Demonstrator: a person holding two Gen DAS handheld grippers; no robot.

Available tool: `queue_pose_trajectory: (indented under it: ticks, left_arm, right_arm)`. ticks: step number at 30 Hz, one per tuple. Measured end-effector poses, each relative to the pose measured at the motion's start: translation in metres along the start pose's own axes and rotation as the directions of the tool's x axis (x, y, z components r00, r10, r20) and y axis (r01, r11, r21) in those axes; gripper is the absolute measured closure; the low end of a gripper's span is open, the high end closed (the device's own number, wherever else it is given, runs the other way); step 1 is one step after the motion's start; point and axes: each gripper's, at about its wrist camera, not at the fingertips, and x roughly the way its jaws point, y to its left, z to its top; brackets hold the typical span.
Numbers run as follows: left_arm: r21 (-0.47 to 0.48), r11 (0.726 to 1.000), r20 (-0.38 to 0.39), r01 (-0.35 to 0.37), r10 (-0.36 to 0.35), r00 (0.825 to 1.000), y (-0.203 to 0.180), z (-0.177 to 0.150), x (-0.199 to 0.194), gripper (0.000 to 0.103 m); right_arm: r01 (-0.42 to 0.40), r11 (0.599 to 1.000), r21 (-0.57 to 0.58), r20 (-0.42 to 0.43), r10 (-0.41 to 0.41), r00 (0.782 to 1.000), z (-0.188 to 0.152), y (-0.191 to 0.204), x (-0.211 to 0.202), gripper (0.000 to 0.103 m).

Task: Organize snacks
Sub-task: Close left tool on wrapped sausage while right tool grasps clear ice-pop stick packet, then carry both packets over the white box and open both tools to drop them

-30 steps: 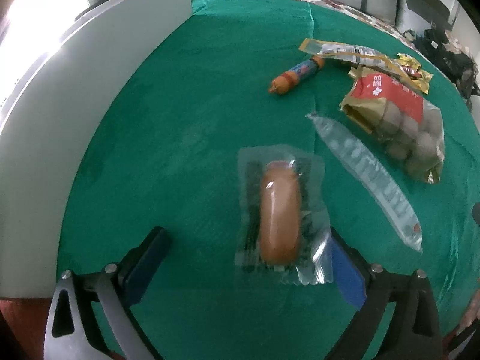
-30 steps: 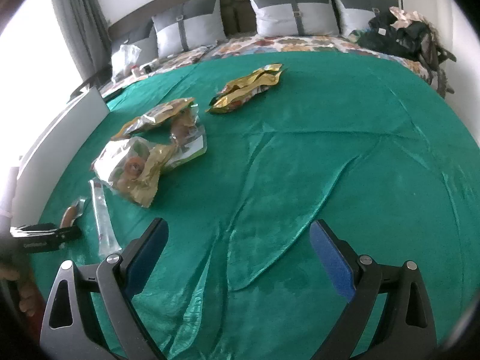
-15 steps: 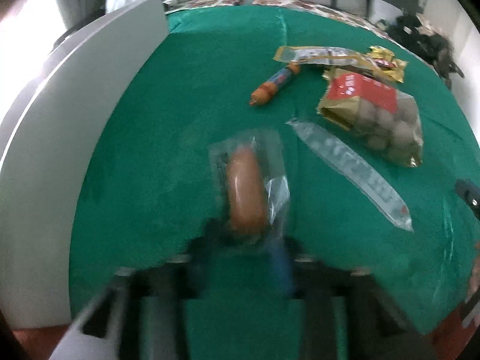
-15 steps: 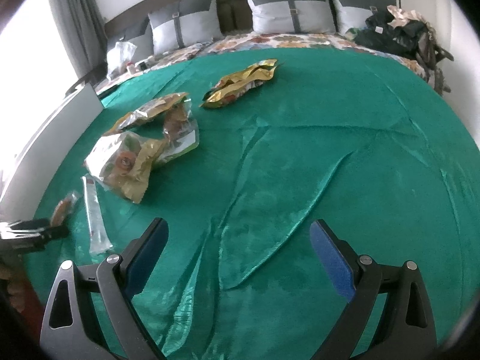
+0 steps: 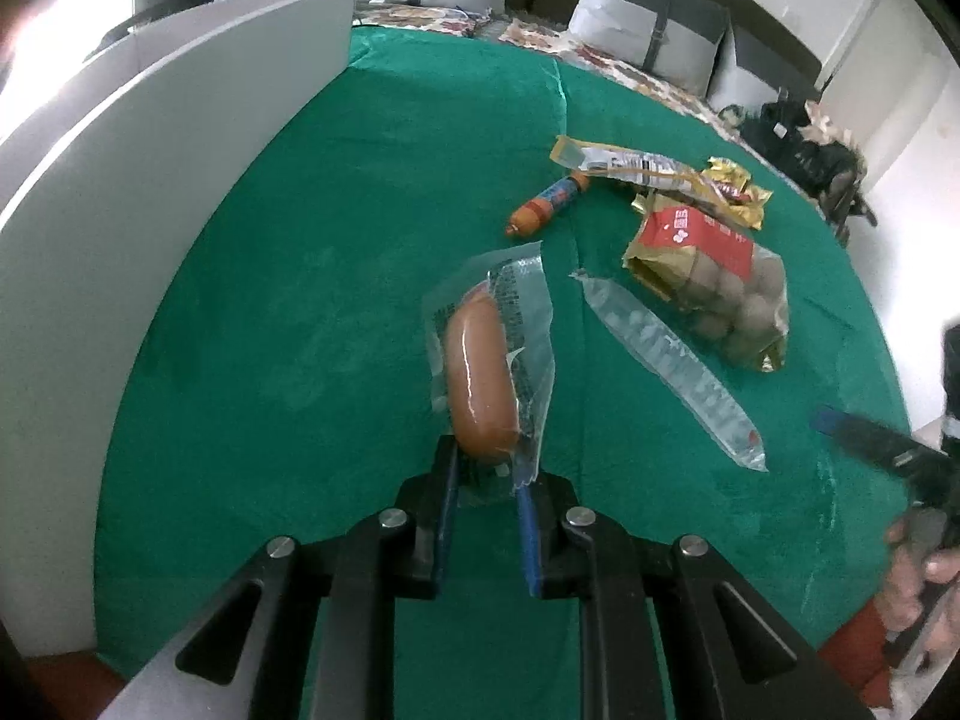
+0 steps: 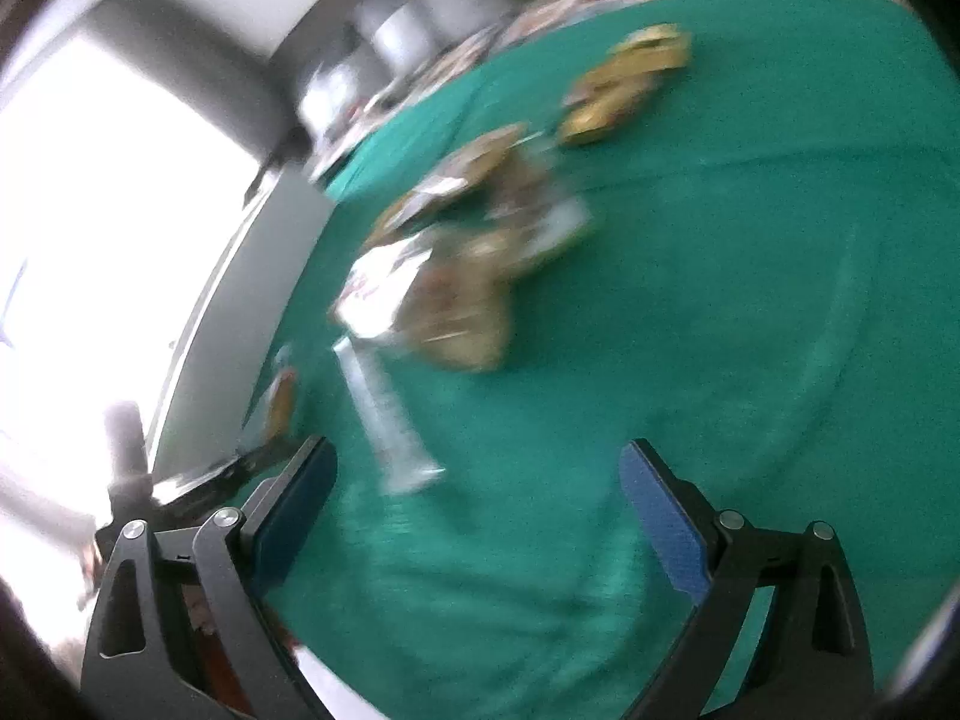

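- Left wrist view: the left gripper pinches the near end of a clear-wrapped pink sausage, lifting it off the green cloth near the white board for sorting.
- The right gripper, jaws wide and empty, points toward the clear plastic sleeve.

Both grippers have black angular frames, silver screws and blue-padded jaws.

Green-covered bed with grey pillows, bright window alongside

Window glare left (right view motion-blurred)
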Motion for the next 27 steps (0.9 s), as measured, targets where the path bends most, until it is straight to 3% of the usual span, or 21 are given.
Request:
queue_pose_trajectory:
  ticks: [3, 7, 8, 9, 11, 13, 14, 16, 21, 27]
  left_arm:
    - [0.002, 1.0, 0.008, 0.024, -0.024, 1.0, 0.002, -0.001, -0.005, 0.086]
    - [-0.001, 0.999, 0.027, 0.053, -0.053, 0.998, 0.006, -0.005, -0.015, 0.087]
    - [-0.005, 0.998, 0.032, 0.06, -0.06, 0.998, 0.008, -0.005, -0.017, 0.087]
    - [-0.008, 0.998, 0.035, 0.07, -0.069, 0.997, 0.01, -0.005, -0.02, 0.087]
    - [-0.015, 0.997, 0.032, 0.081, -0.08, 0.996, 0.015, -0.006, -0.021, 0.087]
    - [-0.028, 0.996, 0.016, 0.09, -0.089, 0.996, 0.018, -0.007, -0.018, 0.088]
    - [-0.033, 0.995, 0.004, 0.094, -0.094, 0.996, 0.02, -0.008, -0.016, 0.088]
    - [-0.032, 0.995, -0.003, 0.099, -0.099, 0.995, 0.022, -0.011, -0.014, 0.088]
    - [-0.009, 0.993, 0.035, 0.121, -0.121, 0.992, 0.023, -0.011, -0.025, 0.09]
    - [-0.033, 0.99, 0.056, 0.137, -0.135, 0.989, 0.033, -0.011, -0.03, 0.09]
  right_arm:
    - [0.077, 0.982, -0.17, -0.091, -0.094, 0.991, 0.016, 0.045, 0.036, 0.009]
    - [0.21, 0.91, -0.359, -0.153, -0.279, 0.948, 0.034, 0.091, 0.086, 0.012]
    - [0.221, 0.9, -0.376, -0.175, -0.303, 0.937, 0.034, 0.094, 0.095, 0.029]
    - [0.238, 0.888, -0.393, -0.183, -0.33, 0.926, 0.035, 0.097, 0.099, 0.036]
    - [0.285, 0.864, -0.415, -0.175, -0.384, 0.907, 0.039, 0.103, 0.102, 0.058]
    - [0.282, 0.874, -0.395, -0.195, -0.38, 0.904, 0.041, 0.106, 0.101, 0.08]
    - [0.291, 0.873, -0.392, -0.198, -0.389, 0.9, 0.042, 0.107, 0.1, 0.083]
    - [0.278, 0.893, -0.353, -0.211, -0.365, 0.907, 0.043, 0.106, 0.092, 0.084]
    - [0.158, 0.979, -0.128, -0.208, -0.182, 0.961, 0.037, 0.093, 0.057, 0.084]
    - [0.043, 0.999, 0.007, -0.189, -0.041, 0.981, 0.029, 0.086, 0.026, 0.084]
